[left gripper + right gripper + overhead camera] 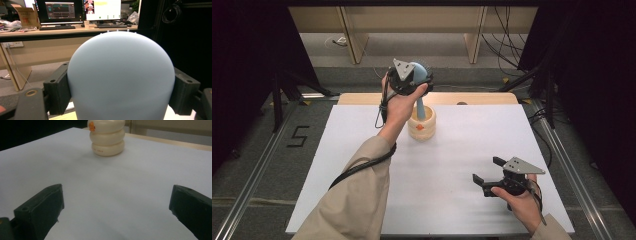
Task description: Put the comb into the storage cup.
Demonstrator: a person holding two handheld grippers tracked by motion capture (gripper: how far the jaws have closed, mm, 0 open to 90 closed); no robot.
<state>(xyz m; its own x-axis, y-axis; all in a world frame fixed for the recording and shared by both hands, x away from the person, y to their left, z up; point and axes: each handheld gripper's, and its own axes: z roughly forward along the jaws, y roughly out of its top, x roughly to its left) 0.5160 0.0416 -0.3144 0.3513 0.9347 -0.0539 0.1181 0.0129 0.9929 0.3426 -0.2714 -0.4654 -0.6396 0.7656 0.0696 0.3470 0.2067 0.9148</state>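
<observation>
Blue pestle (419, 95) stands in the cream mortar (422, 127) mid-bench, my left gripper (409, 80) clamped on its smooth rounded head, looks rigid, slippery; right gripper (491, 172) wide open, empty.

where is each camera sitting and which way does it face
High view: above the person's side, looking forward and down on the white table; both forearms, left gripper and right gripper show.
Left gripper view: rides the left gripper, facing a desk with monitors; its jaws press the blue rounded piece.
Right gripper view: low over the table, facing the cream ringed holder; its open jaws show.
Shared: high and right gripper views both show the holder; high and left gripper views the blue piece.
</observation>
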